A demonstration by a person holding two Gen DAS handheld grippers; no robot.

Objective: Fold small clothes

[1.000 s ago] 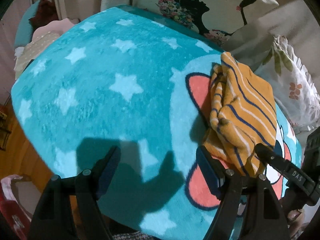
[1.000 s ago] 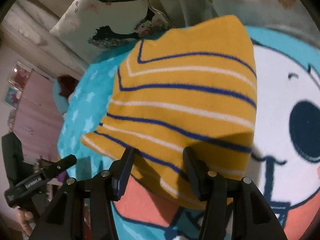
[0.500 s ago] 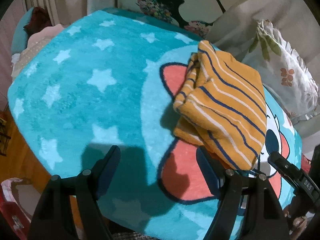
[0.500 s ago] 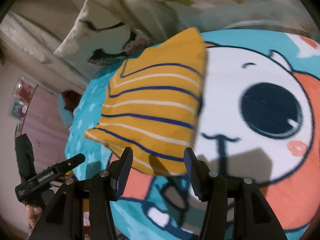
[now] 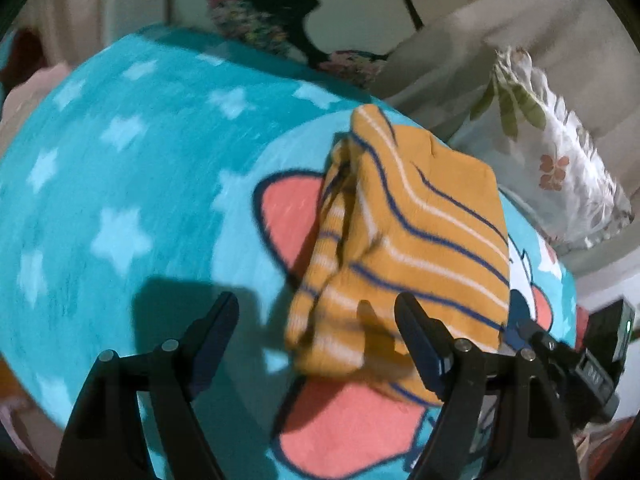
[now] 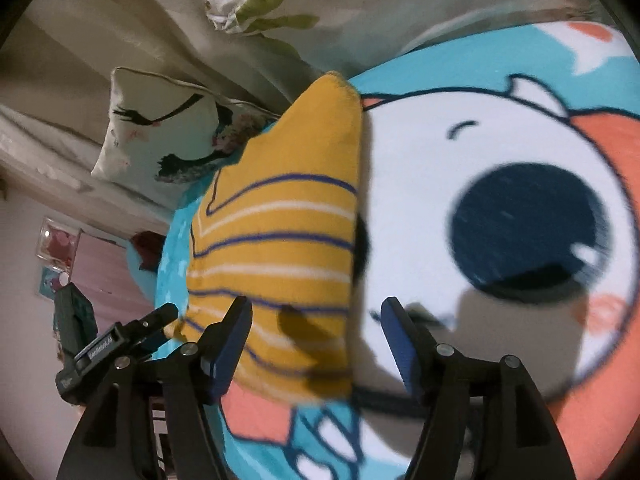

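A small orange garment with navy and white stripes [image 5: 408,240] lies folded in a thick bundle on a teal cartoon blanket [image 5: 120,200]. It also shows in the right wrist view [image 6: 280,248]. My left gripper [image 5: 316,328] is open and empty, its fingers just in front of the bundle's near edge. My right gripper [image 6: 316,328] is open and empty too, at the bundle's near right corner. The other gripper shows at the lower right of the left wrist view [image 5: 572,364] and at the lower left of the right wrist view [image 6: 116,344].
Patterned pillows [image 5: 560,168] and beige bedding [image 6: 120,32] lie behind the blanket. One pillow has a dark figure print [image 6: 172,136]. The blanket's cartoon face with a big dark eye [image 6: 536,224] lies right of the garment. The blanket drops off at the left [image 5: 24,380].
Both grippers have let go of the garment and drawn back a little. The folded bundle now rests on the blanket. The right wrist view has swung right over the cartoon face.
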